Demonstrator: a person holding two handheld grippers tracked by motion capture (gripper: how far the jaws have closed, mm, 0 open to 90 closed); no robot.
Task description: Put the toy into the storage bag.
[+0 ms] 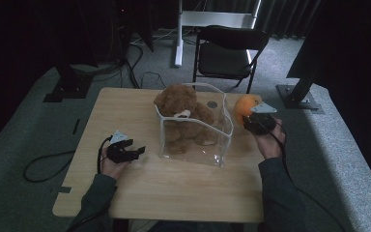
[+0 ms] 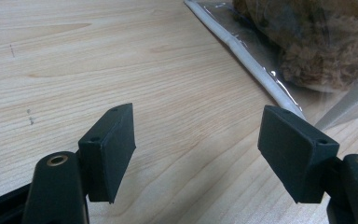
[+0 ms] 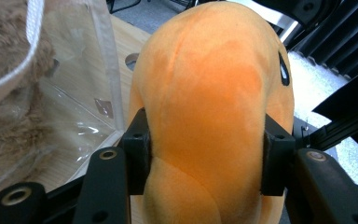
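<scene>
An orange plush toy (image 3: 214,102) with a black eye is squeezed between the jaws of my right gripper (image 3: 205,156), which is shut on it. In the high view that gripper (image 1: 251,118) holds the orange plush toy (image 1: 245,106) just right of a clear plastic bag (image 1: 222,140) standing open on the wooden table (image 1: 174,188). A brown teddy bear (image 1: 181,108) sits inside the bag. My left gripper (image 1: 137,151) rests on the table left of the bag, its jaws wide open with nothing between them (image 2: 198,154); the clear bag's white seam (image 2: 249,60) and the teddy bear (image 2: 317,42) lie ahead of it.
A black folding chair (image 1: 227,53) stands behind the table, with a white stand (image 1: 178,34) beside it. Dark stands and cables lie on the grey floor at left (image 1: 72,87) and right (image 1: 302,94). A round hole (image 1: 212,104) is in the tabletop behind the bag.
</scene>
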